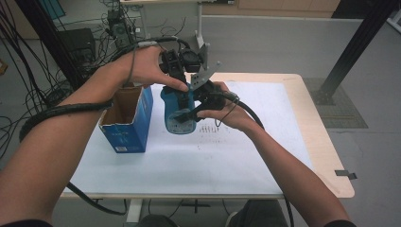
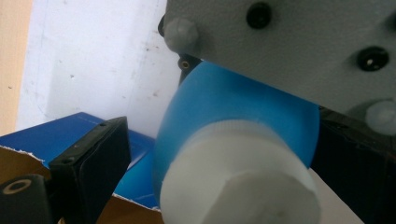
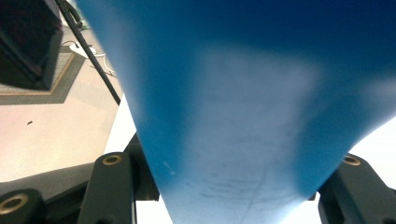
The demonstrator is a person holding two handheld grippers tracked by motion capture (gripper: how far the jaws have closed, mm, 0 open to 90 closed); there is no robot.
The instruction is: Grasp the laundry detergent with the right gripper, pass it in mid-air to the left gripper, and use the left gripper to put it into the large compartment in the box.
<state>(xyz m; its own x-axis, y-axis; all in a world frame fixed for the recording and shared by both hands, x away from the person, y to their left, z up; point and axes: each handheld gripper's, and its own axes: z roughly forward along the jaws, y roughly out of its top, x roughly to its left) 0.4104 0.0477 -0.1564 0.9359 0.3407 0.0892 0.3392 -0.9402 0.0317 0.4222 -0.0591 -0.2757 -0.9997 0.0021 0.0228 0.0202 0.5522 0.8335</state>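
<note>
Bottle [image 1: 178,111], blue with a white cap [image 2: 238,179], hangs above the desk [image 1: 246,156] just right of the open blue box [image 1: 127,125]. Right claw [image 1: 196,111] is clamped across its body; left claw [image 1: 182,75] straddles the cap, jaws apparently not yet pressing. Twisting the cap against a weak hold could spin or drop the bottle.

It looked like a lab: cables [image 1: 28,71] and electronics [image 1: 118,28] crowded the upper left, a black frame post [image 1: 354,47] stood at upper right.

Blue bottle [image 1: 178,111] — smooth matt plastic
</note>
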